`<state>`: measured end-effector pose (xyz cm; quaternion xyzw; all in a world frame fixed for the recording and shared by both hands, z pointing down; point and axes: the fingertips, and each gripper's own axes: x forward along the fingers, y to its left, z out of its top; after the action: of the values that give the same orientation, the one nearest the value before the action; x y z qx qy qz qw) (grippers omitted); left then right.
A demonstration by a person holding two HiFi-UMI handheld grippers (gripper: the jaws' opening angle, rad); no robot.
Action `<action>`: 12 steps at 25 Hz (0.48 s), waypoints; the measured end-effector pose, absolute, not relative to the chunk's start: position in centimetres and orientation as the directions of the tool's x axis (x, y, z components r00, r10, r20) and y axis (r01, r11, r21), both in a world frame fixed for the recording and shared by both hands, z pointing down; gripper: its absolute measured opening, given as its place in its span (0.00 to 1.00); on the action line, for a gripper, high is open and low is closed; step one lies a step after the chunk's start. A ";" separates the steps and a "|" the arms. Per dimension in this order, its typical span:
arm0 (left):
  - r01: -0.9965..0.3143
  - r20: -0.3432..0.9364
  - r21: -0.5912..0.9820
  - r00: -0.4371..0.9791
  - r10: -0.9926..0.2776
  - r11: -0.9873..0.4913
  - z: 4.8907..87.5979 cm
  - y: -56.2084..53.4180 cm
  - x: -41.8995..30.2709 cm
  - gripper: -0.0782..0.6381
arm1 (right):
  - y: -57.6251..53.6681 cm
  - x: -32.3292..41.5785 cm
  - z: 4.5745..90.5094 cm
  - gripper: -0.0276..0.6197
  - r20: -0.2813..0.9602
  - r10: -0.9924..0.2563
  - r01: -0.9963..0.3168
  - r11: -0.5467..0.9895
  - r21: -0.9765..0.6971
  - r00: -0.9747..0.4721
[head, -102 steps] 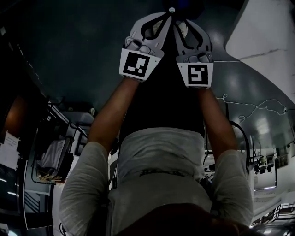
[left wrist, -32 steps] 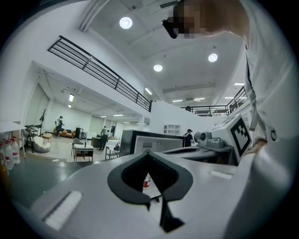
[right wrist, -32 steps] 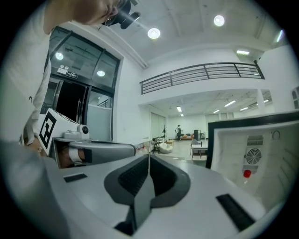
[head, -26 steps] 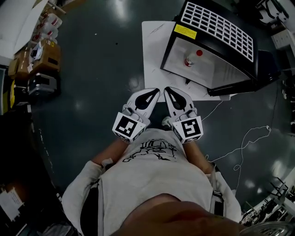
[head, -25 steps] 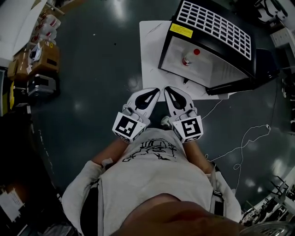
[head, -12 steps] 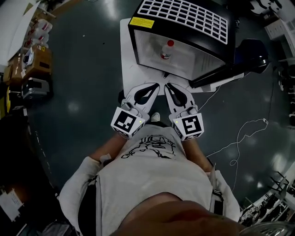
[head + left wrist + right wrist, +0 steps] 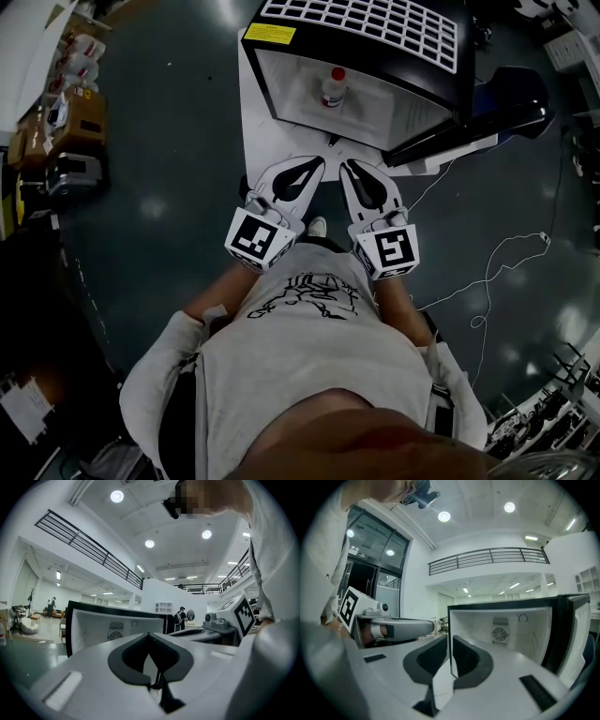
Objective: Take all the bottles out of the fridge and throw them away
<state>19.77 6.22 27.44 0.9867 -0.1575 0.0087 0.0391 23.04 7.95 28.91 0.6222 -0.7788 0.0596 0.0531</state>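
stage: start, nothing removed | fridge open, bottle inside | left gripper, right gripper: both clenched, empty

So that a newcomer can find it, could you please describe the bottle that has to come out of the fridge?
Look for the black fridge with the white grid top, standing open on a white sheet on the dark floor. Inside its white compartment stands the bottle: pale body, red cap, the only thing seen in there.
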 end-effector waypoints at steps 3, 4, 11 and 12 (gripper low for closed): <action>-0.296 0.037 0.066 0.955 -0.294 -0.953 27.6 5.5 19.9 0.12 | 7.2 22.9 29.1 0.07 0.155 -0.966 -0.978 0.208 -0.024 -0.209; -0.294 0.042 0.063 0.956 -0.292 -0.954 27.8 5.2 19.8 0.12 | 6.9 22.9 29.2 0.07 0.156 -0.966 -0.979 0.204 -0.024 -0.206; -0.291 0.051 0.019 0.956 -0.289 -0.957 29.2 2.0 20.2 0.12 | 3.8 23.5 30.1 0.12 0.161 -0.971 -0.984 0.179 -0.002 -0.177; -0.291 0.048 0.017 0.956 -0.290 -0.957 29.5 1.5 20.3 0.12 | 3.4 23.6 30.4 0.13 0.164 -0.971 -0.984 0.178 0.001 -0.176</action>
<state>20.29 1.53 29.45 0.9888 -0.1469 0.0224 0.0117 23.61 3.36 30.40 0.6388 -0.7649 0.0523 0.0637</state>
